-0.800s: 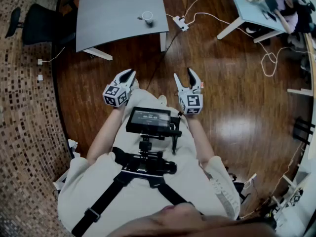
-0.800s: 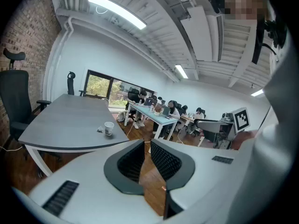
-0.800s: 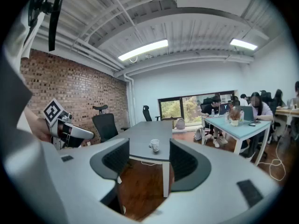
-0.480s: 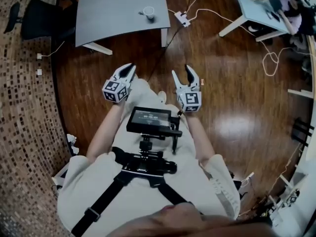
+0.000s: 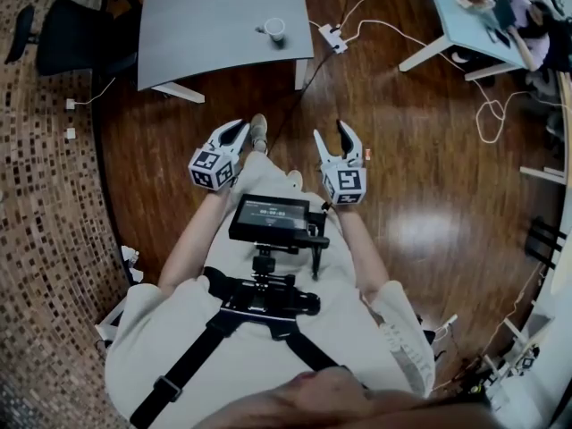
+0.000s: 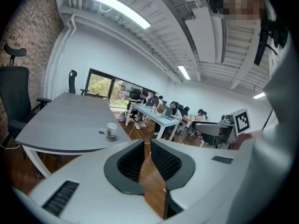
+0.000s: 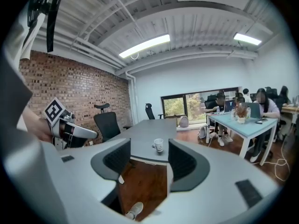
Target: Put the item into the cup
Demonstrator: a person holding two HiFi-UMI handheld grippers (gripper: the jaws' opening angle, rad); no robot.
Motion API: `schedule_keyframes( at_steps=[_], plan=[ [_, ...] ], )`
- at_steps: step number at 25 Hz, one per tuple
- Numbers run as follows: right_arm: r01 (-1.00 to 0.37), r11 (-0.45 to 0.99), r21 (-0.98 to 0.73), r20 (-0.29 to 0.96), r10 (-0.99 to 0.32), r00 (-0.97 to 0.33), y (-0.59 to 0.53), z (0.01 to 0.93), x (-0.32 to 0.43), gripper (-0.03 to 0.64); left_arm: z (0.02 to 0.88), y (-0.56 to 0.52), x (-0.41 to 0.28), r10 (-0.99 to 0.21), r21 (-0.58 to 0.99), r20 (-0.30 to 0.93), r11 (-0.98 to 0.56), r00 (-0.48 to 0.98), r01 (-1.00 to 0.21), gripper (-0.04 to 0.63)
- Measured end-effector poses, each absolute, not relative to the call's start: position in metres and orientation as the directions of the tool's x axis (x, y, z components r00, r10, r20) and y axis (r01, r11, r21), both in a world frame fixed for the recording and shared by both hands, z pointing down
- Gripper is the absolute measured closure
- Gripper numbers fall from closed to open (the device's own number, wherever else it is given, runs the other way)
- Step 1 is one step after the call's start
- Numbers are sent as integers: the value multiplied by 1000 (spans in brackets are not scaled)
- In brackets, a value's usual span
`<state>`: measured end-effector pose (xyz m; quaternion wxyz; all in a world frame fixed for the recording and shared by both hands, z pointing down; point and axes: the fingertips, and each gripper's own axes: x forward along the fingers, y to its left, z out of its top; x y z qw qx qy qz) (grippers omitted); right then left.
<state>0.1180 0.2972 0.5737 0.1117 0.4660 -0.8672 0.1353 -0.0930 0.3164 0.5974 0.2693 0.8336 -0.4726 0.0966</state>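
Far to my left a black office chair [image 5: 61, 47] stands by the grey tabletop [image 5: 210, 34], close enough that I judge it could catch me if I come round that side. My left tongs [image 5: 232, 130] hang over the wooden floor [image 5: 402, 177], well short of the tabletop; in the left gripper view the left tongs [image 6: 147, 143] stand only slightly apart, a narrow slit with nothing in it. That slit may be too tight for the item [image 5: 260, 31], so a reach without widening could shove it along the surface rather than take it. The item [image 6: 101, 131] is a small crumpled-looking thing, too small for me to tell what it is, lying on the tabletop just beside the paper cup [image 5: 275, 29], not in it. Since the two sit so near each other, a careless approach could knock the cup [image 6: 111, 129] over, as it looks light. My right tongs [image 5: 331, 132] are spread wide and empty; through the right tongs [image 7: 148, 148] I see the cup [image 7: 159, 144] well ahead and my shoe [image 7: 135, 210] below. Further right, a power strip [image 5: 326, 41] and loose white cables [image 5: 487, 114] lie on the floor near the tabletop's corner, and I could trip there.
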Motion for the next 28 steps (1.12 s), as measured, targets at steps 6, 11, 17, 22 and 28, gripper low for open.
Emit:
schedule_keyframes(
  at_steps=[6,11,17,22,28],
  plan=[
    [-840,525,-136,346,-769,-537,250,586,72,350,608,260,-136,-717,369,426,-419,552,-829,558],
    [-842,520,-141,356,-767,-533,211,585,48,350,612,217,-153,-685,364,447,-448,575,-816,558],
    [-855,501,-136,373,-773,-513,171,585,22,350,616,178,-172,-654,371,453,-480,606,-795,558],
    [-867,480,-134,389,-779,-491,148,592,7,350,622,152,-189,-633,378,456,-499,626,-780,558],
    [-886,450,-115,407,-792,-455,121,592,-13,350,632,122,-211,-605,396,453,-521,655,-756,558]
  ],
)
